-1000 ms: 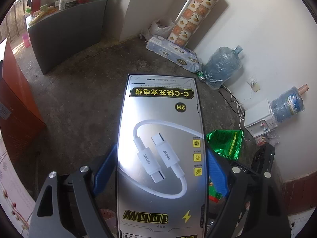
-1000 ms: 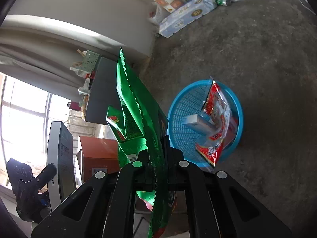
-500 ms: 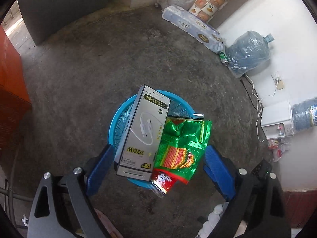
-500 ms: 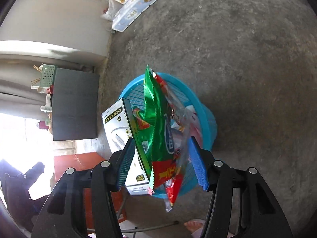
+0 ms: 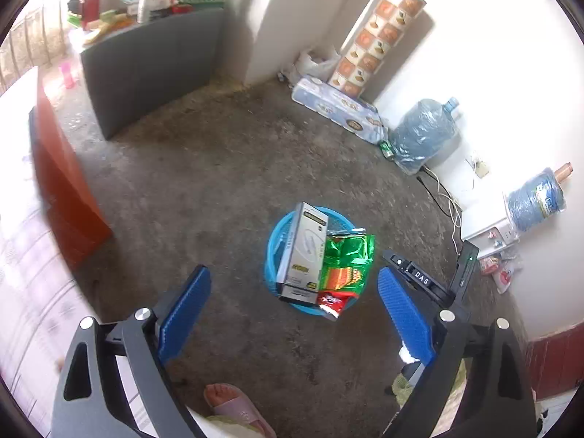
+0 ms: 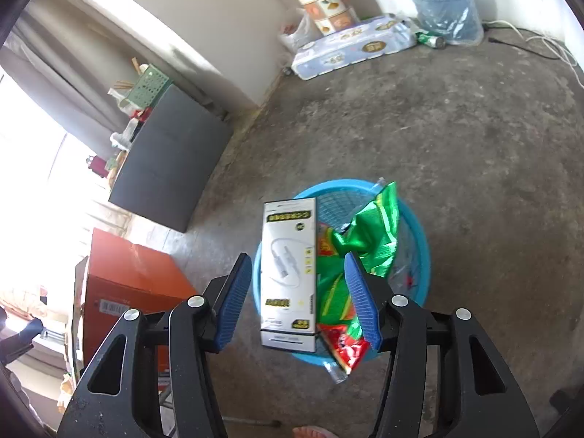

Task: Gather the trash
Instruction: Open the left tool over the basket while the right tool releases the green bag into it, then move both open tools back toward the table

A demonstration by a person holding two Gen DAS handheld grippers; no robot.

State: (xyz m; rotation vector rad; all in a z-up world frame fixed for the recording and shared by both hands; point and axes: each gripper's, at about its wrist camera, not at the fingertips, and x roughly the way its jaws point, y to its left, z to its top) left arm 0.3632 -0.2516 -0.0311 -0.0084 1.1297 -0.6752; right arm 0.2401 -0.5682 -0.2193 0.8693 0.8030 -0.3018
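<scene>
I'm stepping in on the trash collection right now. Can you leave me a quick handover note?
Left gripper: open, empty, above the blue basket.
Right gripper: jaws have just been opening, nothing between them, over the same basket.
In the basket: the white cable box leaning across the rim, the green snack bag beside it, a red wrapper hanging over the near edge.
Done: box and green bag dropped in.
Left: a green can on the floor by the wrapped water jug may be next.
</scene>
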